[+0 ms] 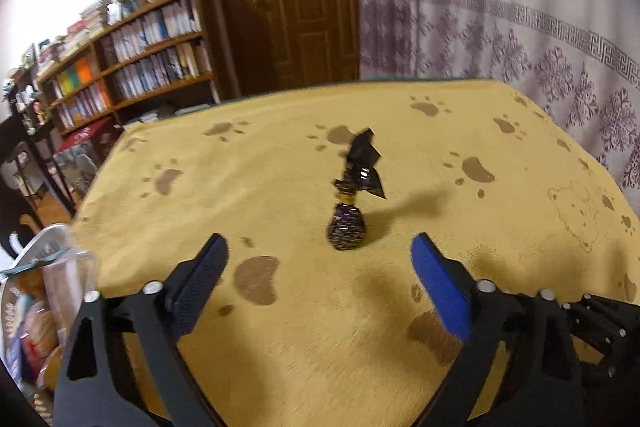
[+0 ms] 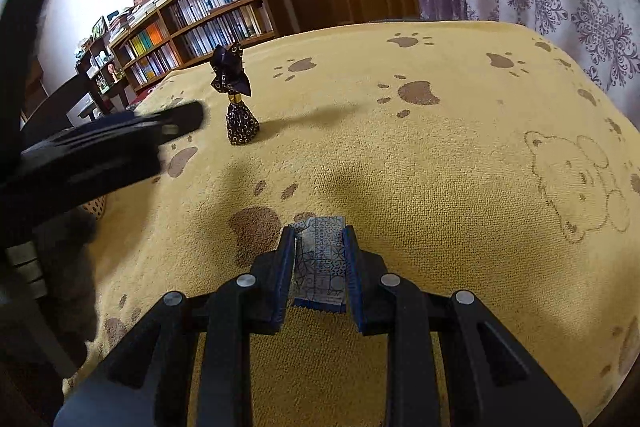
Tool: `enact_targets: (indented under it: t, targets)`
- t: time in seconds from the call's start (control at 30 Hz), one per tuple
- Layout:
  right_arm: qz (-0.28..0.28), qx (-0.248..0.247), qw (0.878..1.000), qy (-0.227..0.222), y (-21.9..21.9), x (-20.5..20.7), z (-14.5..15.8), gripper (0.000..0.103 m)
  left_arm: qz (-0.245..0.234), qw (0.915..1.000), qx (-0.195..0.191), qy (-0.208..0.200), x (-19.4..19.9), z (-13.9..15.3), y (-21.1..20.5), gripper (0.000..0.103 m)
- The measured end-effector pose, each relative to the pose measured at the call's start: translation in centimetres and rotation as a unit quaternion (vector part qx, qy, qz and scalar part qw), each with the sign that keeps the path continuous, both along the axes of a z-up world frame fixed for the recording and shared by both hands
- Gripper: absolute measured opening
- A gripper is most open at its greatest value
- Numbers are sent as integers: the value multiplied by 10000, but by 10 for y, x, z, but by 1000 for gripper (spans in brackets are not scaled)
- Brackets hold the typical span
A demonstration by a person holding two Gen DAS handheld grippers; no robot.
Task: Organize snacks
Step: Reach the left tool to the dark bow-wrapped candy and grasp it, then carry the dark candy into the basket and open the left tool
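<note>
Both grippers look like the same build: matte black plastic frames with triangular cutouts in the linkage arms and round silver pivot screws at the joints. The left gripper (image 1: 320, 251) has 2 fingers faced with blue pads (image 1: 438, 285), one with a fine ribbed grip texture. The right gripper (image 2: 318, 239) shows 4 silver screws across its linkage and blue-edged pads (image 2: 351, 263) on black fingers.

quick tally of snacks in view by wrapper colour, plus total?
Black wrapper with gold print, tied at the neck, upright on the yellow cloth: 1, the black candy
Pale grey-blue patterned wrapper, clamped in the right gripper: 1, the grey packet
Total: 2
The left gripper is open and holds nothing.
</note>
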State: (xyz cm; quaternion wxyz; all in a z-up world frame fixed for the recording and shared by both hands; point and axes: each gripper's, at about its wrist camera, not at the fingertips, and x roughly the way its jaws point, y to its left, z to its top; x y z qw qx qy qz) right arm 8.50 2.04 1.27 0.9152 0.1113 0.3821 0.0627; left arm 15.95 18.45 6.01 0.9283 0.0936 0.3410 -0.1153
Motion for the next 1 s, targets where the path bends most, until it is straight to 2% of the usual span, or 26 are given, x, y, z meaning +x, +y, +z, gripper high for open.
enact_targets:
  t: [0.1,0.43,0.6,0.77,1.0]
  targets:
    - [9,33,10000,-10,-1,0,0,24,-25,9999,-21,168,16,-11,-5,89]
    - [32,51,10000,-8,0,0,0,25,100,9975,-130,681,52,-39,-3,70]
    - [31,48,10000,-7,0,0,0,25,124,9964,-240,805,61,-42,0,55]
    - [31,45,10000,-10,0,0,0,25,-17,9963,-378,776,60,-39,-1,31]
    - [32,51,10000,-11,0,0,0,25,-161,9961,-617,603,46,-28,3,31]
